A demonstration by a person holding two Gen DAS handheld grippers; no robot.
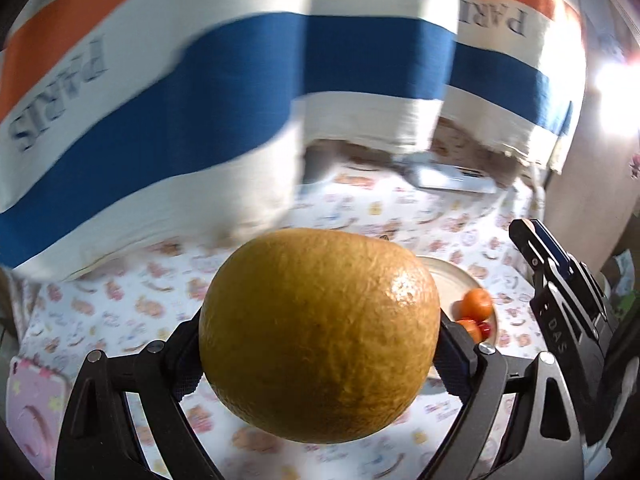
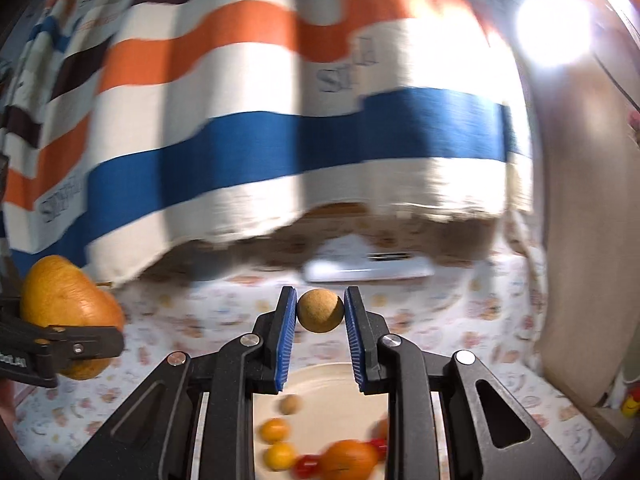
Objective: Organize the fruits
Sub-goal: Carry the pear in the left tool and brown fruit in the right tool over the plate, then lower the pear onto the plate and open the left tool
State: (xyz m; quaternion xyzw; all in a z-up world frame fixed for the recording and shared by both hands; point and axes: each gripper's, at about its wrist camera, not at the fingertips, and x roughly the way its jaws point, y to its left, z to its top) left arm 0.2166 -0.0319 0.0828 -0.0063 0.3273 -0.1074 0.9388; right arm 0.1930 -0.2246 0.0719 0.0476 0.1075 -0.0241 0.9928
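Left gripper (image 1: 320, 344) clamps big dimpled yellow-orange citrus (image 1: 320, 332); right gripper (image 2: 320, 312) clamps small brown ball (rough-skinned) (image 2: 320, 310).

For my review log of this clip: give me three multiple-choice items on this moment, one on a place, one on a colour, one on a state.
1. Where do the small fruits lie?
A. on the plate
B. on the pink case
C. in a bag

2. What colour are the pads of the right hand-held gripper?
A. red
B. blue
C. green

3. What is the state of the left hand-held gripper?
A. open, nothing between its fingers
B. shut on the large yellow-orange fruit
C. shut on the small brown ball

Answers: 1 A, small orange and red fruits lie on the plate; 2 B, ribbed blue pads flank the ball; 3 B, the fruit sits clamped between its fingers.
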